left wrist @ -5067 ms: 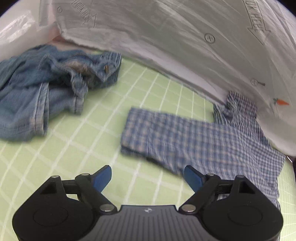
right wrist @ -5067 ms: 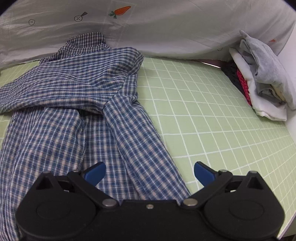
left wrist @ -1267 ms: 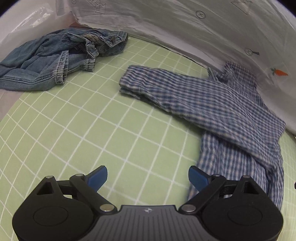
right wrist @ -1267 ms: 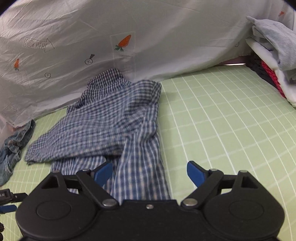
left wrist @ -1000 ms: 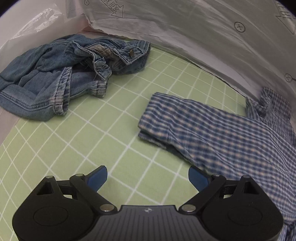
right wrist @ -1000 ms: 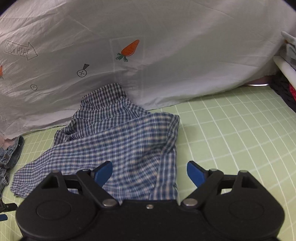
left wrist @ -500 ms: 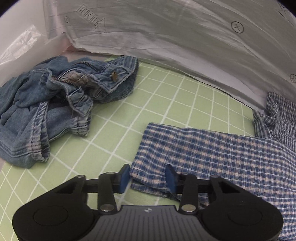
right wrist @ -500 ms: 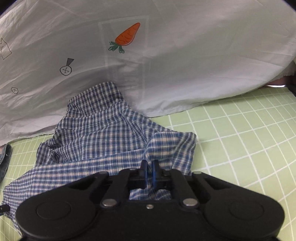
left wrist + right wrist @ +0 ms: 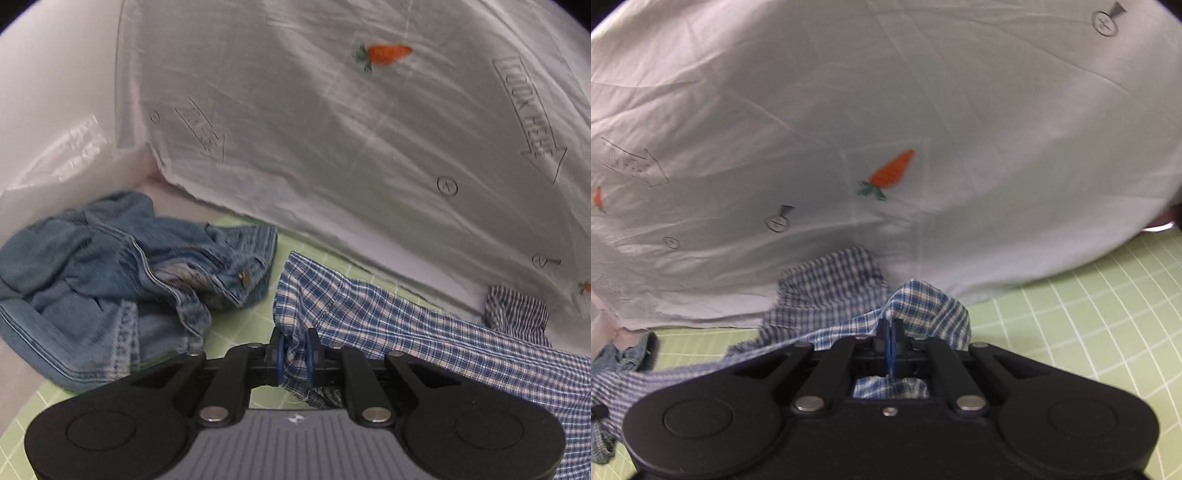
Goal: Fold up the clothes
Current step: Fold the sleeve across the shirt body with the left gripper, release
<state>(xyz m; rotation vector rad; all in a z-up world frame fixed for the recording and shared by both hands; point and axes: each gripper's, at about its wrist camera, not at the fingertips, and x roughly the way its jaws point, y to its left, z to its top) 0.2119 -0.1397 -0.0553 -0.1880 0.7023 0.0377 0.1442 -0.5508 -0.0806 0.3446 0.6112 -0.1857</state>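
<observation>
**Both grippers clamped on the plaid shirt**

From my remote station, I see the left gripper [image 9: 294,352] pinched on the cuff end of the blue plaid shirt [image 9: 424,332], its sleeve stretching to the right over the green grid mat [image 9: 240,328]. My right gripper [image 9: 890,345] is closed tight on a raised fold of the same shirt [image 9: 923,306] near the collar. Crumpled denim jeans [image 9: 110,280] lie just left of the cuff. A white sheet [image 9: 886,110] printed with carrots hangs behind.
</observation>
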